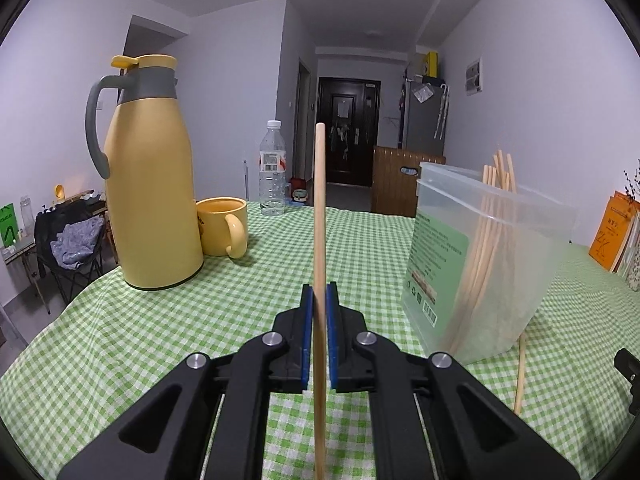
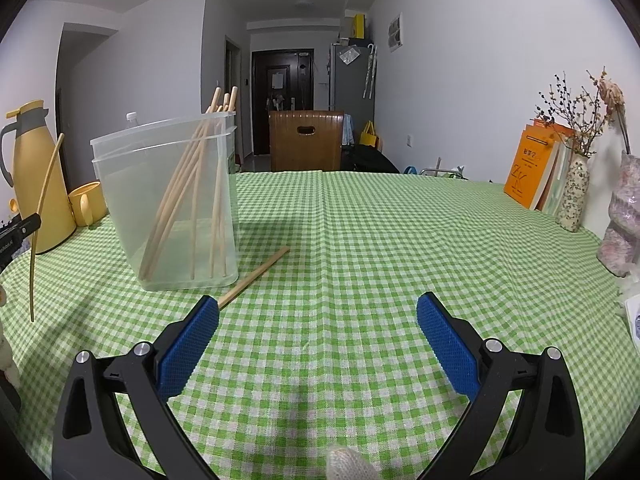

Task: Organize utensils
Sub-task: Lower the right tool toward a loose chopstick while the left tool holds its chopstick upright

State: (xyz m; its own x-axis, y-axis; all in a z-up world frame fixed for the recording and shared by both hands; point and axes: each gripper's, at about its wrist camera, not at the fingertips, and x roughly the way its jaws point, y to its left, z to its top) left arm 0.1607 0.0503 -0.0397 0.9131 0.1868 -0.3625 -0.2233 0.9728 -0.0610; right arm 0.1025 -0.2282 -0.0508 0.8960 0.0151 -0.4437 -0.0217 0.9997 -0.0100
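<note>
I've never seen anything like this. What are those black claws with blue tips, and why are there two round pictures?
No robot here: a person holds hand-operated tongs in each hand, each carrying a wide-angle camera looking along its fingers. In the left camera's picture, the left tongs are shut on a chopstick, held upright. The right tongs are open and hold nothing. On the green checked tablecloth stands a clear container with several chopsticks leaning inside; another chopstick lies beside it. A yellow jug, mug and water bottle stand nearby.

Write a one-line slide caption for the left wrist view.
Left tongs shut on an upright wooden chopstick, beside a clear plastic container of chopsticks on the green checked tablecloth.
</note>
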